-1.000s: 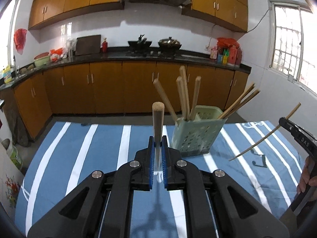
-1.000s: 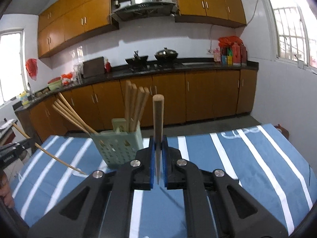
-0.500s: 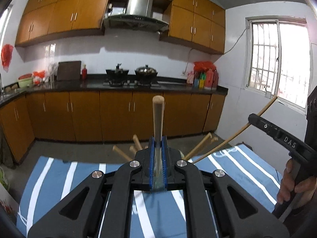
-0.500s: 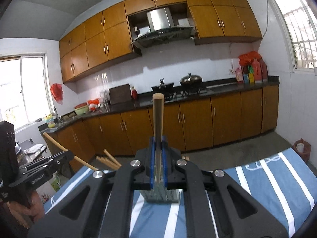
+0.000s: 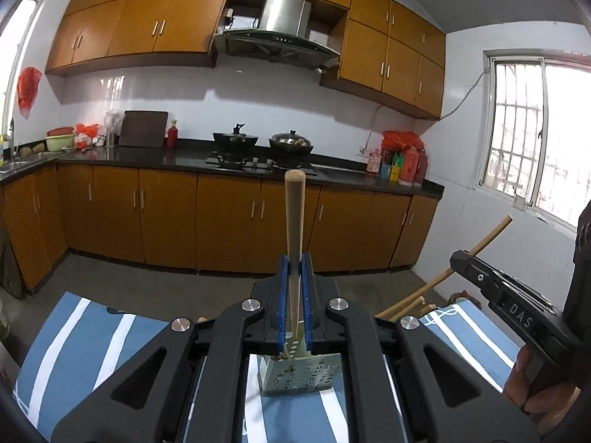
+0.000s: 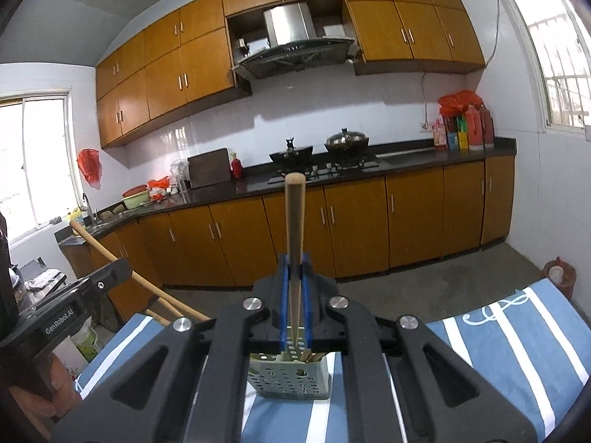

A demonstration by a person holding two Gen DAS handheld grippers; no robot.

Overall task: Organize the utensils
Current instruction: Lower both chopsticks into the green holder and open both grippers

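Left tongs (image 5: 294, 310): raised since a second ago, above the green perforated holder (image 5: 301, 374), pinching one wooden chopstick (image 5: 294, 229) upright. Right tongs (image 6: 294, 306): likewise lifted, pinching a second chopstick (image 6: 294, 229), tip over the holder's mouth. Holder stands on the blue striped counter (image 6: 517, 350), other chopsticks (image 5: 406, 304) slanting out.
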